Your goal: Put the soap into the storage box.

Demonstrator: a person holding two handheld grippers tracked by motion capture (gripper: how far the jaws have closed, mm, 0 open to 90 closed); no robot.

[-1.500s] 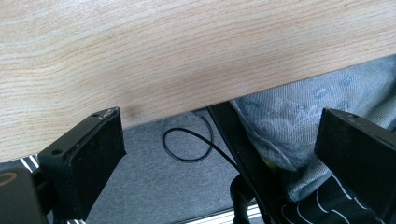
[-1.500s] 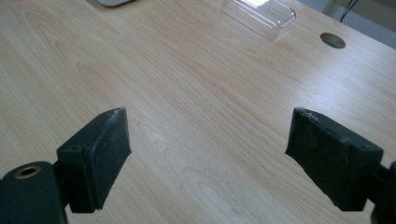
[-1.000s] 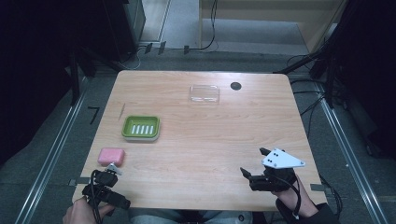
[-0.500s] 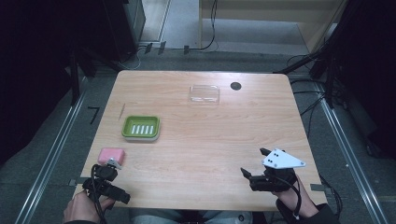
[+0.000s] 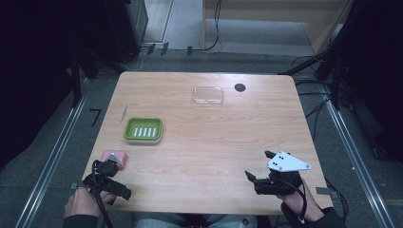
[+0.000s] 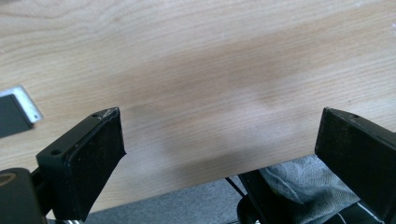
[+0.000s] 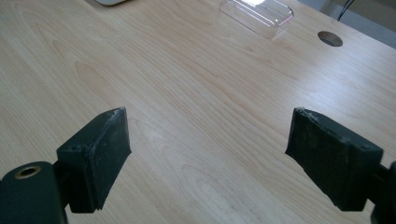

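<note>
A pink block (image 5: 115, 156) lies near the table's front left corner. Just on its near side a hand holds my left gripper (image 5: 111, 183) over the front edge. In the left gripper view its jaws stand wide open (image 6: 219, 144) over bare wood, the table's edge and a lap, with nothing between them. A green tray (image 5: 143, 129) with white slots sits farther in, and a clear plastic lid (image 5: 208, 95) lies at the far middle. My right gripper (image 5: 258, 165), with its grey plate, rests at the front right. It is open and empty (image 7: 208, 140) and faces the clear lid (image 7: 258, 11).
A round hole (image 5: 240, 87) is cut in the tabletop beside the clear lid, and the same hole (image 7: 330, 38) appears in the right gripper view. A thin stick (image 5: 124, 113) lies left of the tray. A small grey and black piece (image 6: 17, 111) is at the left edge of the left gripper view.
My left gripper has shifted a little away from the person, closer to the pink block. The right gripper has stayed where it was.
</note>
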